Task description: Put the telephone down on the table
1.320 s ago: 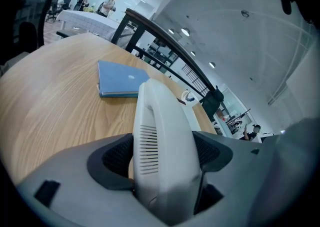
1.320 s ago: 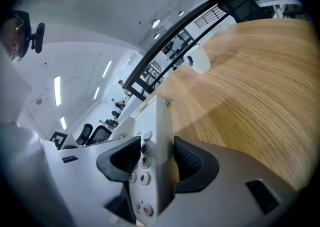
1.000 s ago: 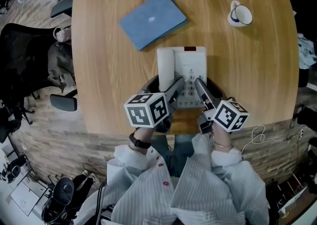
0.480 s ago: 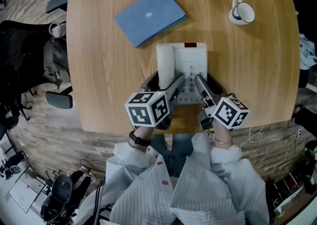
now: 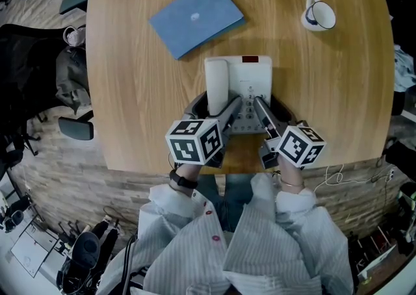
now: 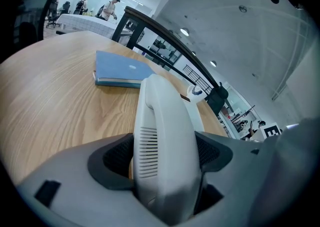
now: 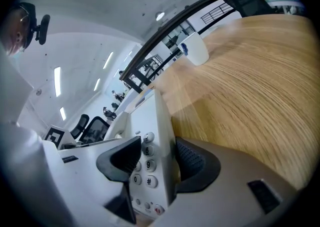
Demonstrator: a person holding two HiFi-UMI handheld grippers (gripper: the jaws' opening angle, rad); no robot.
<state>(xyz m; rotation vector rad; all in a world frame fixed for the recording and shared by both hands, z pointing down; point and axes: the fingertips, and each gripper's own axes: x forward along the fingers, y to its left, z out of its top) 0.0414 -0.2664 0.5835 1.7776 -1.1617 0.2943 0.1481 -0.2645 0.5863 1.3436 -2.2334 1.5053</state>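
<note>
Off-white plastic desk telephone over the near-middle part of the pale round wooden table. I can't tell if its underside touches the wood. The base is rectangular, with a grey keypad at its near end and a small dark red patch at its far edge. The long rounded handset lies in the cradle along its left side, slotted earpiece grille toward me.

My left gripper is clamped on the handset's near end, a black ribbed pad tight on each flank. My right gripper pinches the base's right edge. One pad is on the key face beside 6, 9 and #, the other on the outer side. Both sets of fingers are narrow and holding, not slack.

A flat blue rectangular book is on the table's far left. A white mug with a dark rim is on its far right, well apart from the phone.
</note>
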